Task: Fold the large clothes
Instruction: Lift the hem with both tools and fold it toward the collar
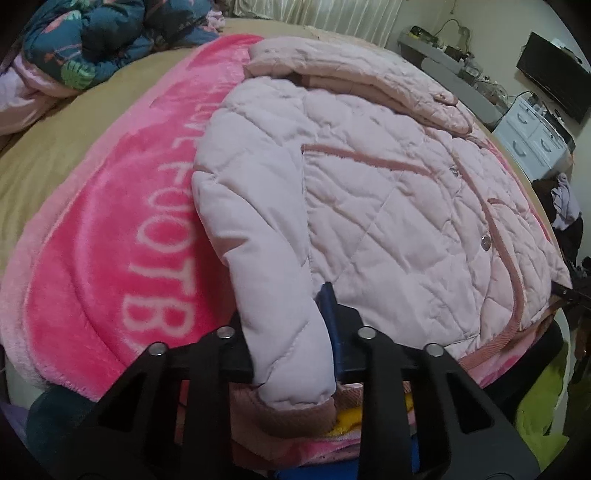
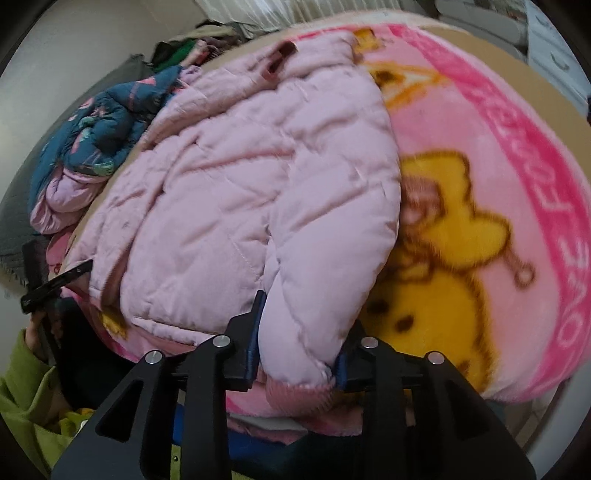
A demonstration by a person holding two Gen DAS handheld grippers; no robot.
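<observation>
Evidently little folding is done. The pink quilted jacket [image 1: 369, 206] is laid front up and flat on the pink blanket [image 1: 92, 266] covering the bed [image 1: 48, 147], its hem at the near edge, its hood [image 1: 351, 74] toward the far edge. Both sleeves are lying along the body, not yet folded across. The left sleeve [image 1: 280, 332] is clamped near its cuff by the left gripper [image 1: 295, 354]; the right sleeve [image 2: 314, 317] is pinched between the pads of the right gripper [image 2: 299, 354], though blur in the right wrist view leaves the firmness of that hold uncertain. Sleeve folds, body fold and hood tuck are judged outstanding. A blue patterned garment [image 1: 103, 33] is bunched at the far corner.
</observation>
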